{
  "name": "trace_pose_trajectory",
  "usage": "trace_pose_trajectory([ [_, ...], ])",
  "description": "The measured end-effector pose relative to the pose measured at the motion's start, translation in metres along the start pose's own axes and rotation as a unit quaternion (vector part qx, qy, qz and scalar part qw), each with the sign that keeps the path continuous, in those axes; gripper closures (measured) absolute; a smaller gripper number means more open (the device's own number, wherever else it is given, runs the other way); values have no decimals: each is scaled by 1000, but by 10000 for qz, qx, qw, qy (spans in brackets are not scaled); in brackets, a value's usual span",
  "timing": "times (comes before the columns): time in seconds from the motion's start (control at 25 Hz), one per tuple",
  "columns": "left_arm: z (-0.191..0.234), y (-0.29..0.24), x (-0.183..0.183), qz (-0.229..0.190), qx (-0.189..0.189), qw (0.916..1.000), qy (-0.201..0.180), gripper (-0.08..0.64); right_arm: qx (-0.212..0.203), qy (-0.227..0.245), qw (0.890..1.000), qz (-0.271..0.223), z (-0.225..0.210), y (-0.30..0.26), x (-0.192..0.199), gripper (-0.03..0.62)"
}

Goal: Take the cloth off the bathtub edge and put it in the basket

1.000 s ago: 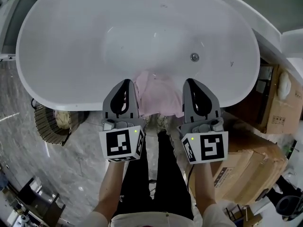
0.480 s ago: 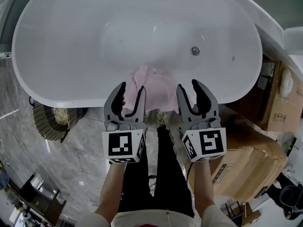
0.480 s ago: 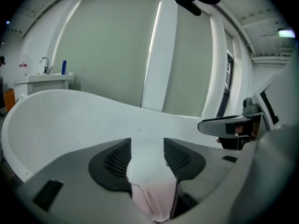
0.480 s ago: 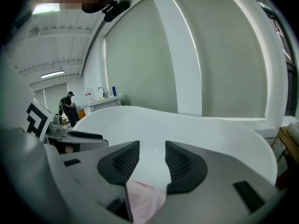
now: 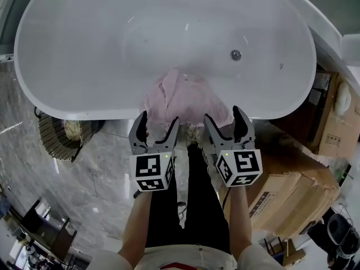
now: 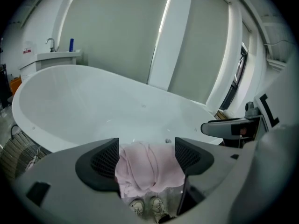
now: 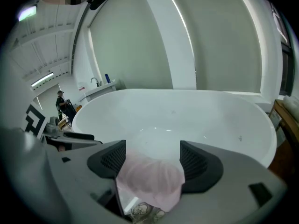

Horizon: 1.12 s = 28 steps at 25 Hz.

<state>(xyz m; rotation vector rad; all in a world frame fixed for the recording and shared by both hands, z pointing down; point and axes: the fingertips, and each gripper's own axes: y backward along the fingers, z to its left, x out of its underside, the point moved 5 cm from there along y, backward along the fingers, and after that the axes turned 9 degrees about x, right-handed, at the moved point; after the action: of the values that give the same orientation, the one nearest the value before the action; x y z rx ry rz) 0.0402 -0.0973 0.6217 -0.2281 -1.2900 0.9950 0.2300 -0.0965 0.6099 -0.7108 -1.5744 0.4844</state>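
- Grey marble floor, and a white bathtub fills the view, with a wicker basket tucked under its near-left rim.
- Pink cloth drapes over the middle of the tub's near edge.
- Left gripper and right gripper, clenched a second ago, are opening their jaws wide. The cloth is framed between each pair, ungripped.
- The grab looks imminent.

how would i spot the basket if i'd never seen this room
Find the big white bathtub filling the top of the head view. On the grey marble floor by its left end, partly under the rim, sits the basket. It is the only woven thing there; the cardboard boxes stand on the other side.
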Motion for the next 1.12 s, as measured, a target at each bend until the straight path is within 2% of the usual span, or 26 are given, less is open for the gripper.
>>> trace_pose_trajectory([
  [0.32, 20, 1, 20, 277, -477, 9984, 154, 192, 98, -177, 9979, 621, -9, -10, 42, 241],
  [0.6, 29, 0, 27, 397, -723, 9959, 361, 160, 227, -200, 9960, 839, -22, -16, 57, 239],
  [0.8, 28, -1, 28, 511, -750, 9955, 284, 160, 232, -209, 9948, 973, -26, -22, 65, 238],
  [1.0, 28, -3, 30, 767, -805, 9938, -81, 160, 321, -152, 9946, 978, -23, -24, 65, 238],
  [1.12, 28, -4, 30, 822, -888, 9926, -84, 160, 390, -122, 9938, 1033, -22, -25, 65, 238],
])
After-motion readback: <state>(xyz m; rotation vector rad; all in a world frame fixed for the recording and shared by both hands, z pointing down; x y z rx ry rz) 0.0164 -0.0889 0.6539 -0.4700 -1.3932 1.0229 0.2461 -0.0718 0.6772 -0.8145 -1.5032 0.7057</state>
